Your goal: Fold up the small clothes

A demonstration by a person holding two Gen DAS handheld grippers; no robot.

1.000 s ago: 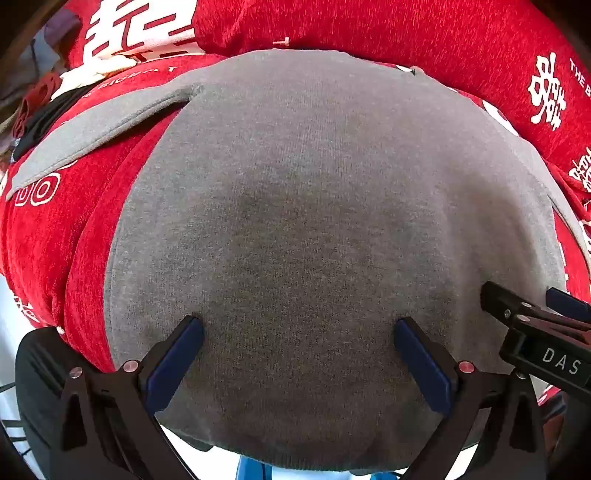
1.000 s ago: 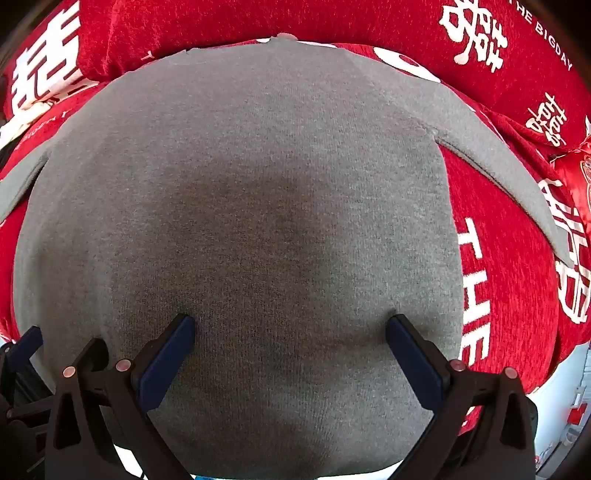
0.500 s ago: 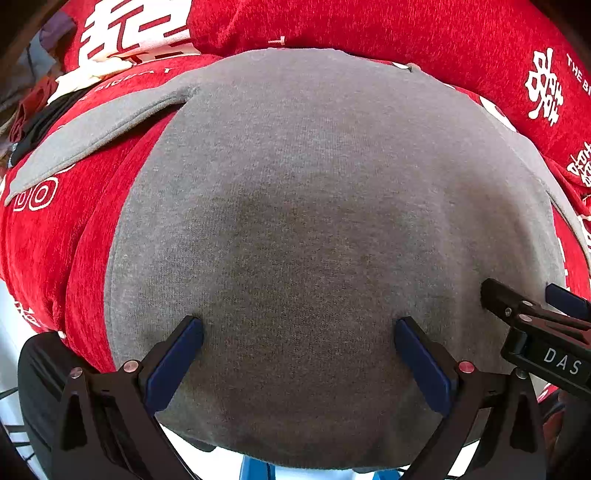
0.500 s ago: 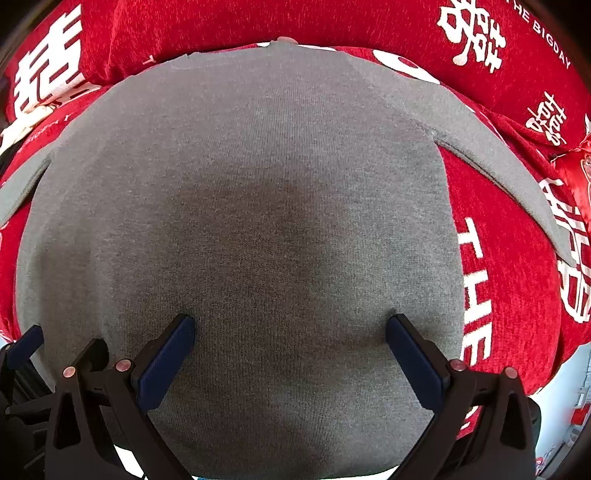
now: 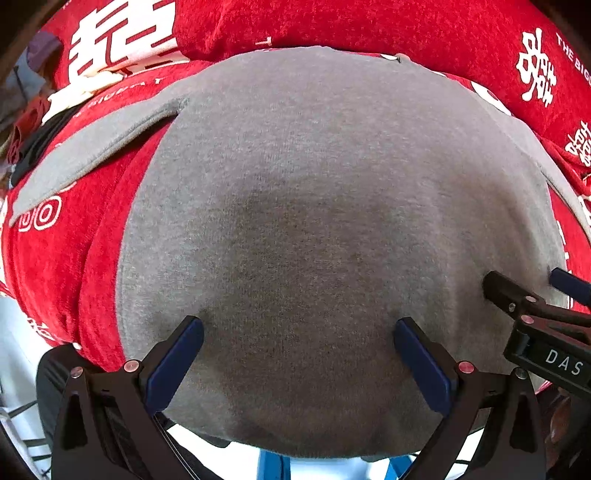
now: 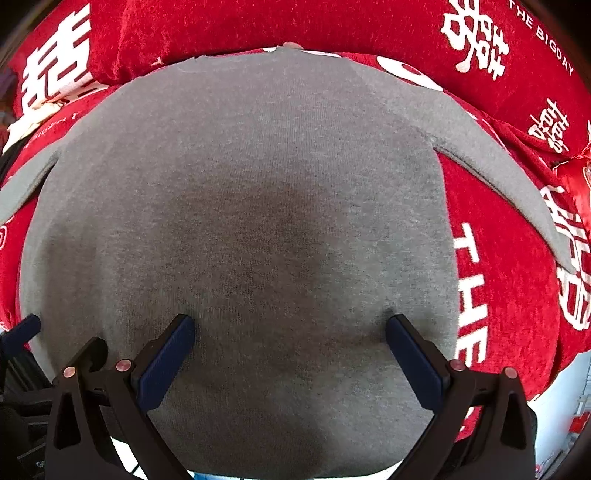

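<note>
The left gripper [image 5: 298, 354] is hovering low over the grey shirt [image 5: 325, 229], its blue pads [image 5: 173, 363] standing wide apart at 7 and 5 o'clock of the left wrist view, with nothing between them but the cloth below. Whether the tips are touching the fabric cannot be told. At 4 o'clock in that view the right gripper [image 5: 535, 291] is poking in from the edge, just beside the shirt's hem corner.

The right gripper [image 6: 290, 350] is likewise spreading its jaws wide over the shirt [image 6: 258, 221], pads [image 6: 166, 362] at 7 and 5 o'clock, holding nothing. At 8 o'clock of the right wrist view a blue tip of the left gripper [image 6: 20, 330] is showing at the frame edge.

The shirt is lying flat and spread out, filling the middle of both views. One sleeve [image 5: 96, 147] is stretching toward 10 o'clock in the left view, and the other sleeve [image 6: 509, 177] is reaching toward 2 o'clock in the right view.

Under it, a red cover [image 5: 55, 258] with white lettering is lying across the surface. Farther back, at 12 o'clock, a red cushion [image 6: 332, 26] with the same white print is running along behind the shirt's collar edge.
</note>
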